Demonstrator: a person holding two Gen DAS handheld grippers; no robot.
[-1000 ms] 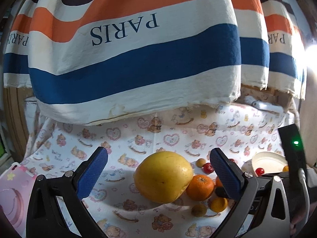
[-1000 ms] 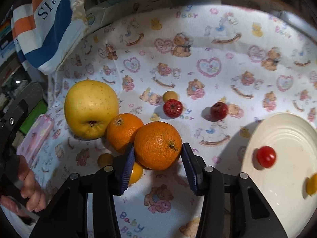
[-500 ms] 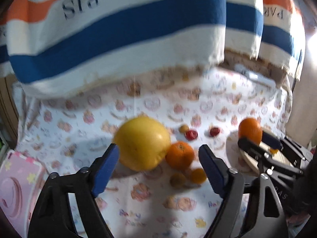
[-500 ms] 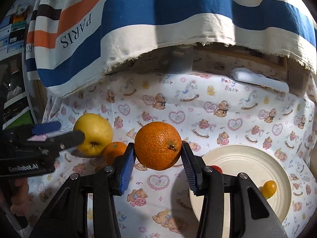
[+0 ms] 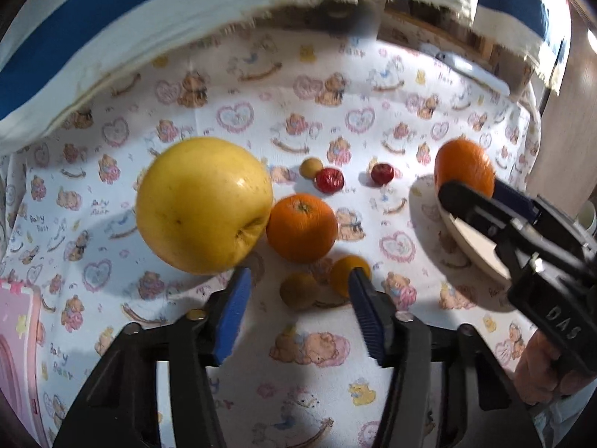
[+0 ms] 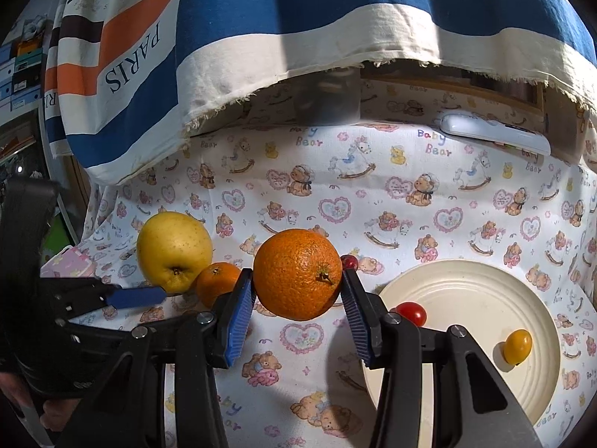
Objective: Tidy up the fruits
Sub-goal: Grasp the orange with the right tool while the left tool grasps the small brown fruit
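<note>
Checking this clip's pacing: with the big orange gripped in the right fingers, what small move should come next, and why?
Probably carry the orange rightward over the white plate and lower it there. The right gripper is clamped on it in the air, left of the plate, which already holds a red tomato and a yellow one. The plate's centre looks free.

Fruit spread on a table, plate toward its right edge

An apple (image 5: 203, 205) sits left of and touching an orange (image 5: 301, 227); small fruits (image 5: 328, 180) lie behind and before them. Two tomatoes (image 6: 516, 346) lie on the plate (image 6: 477, 291).
</note>
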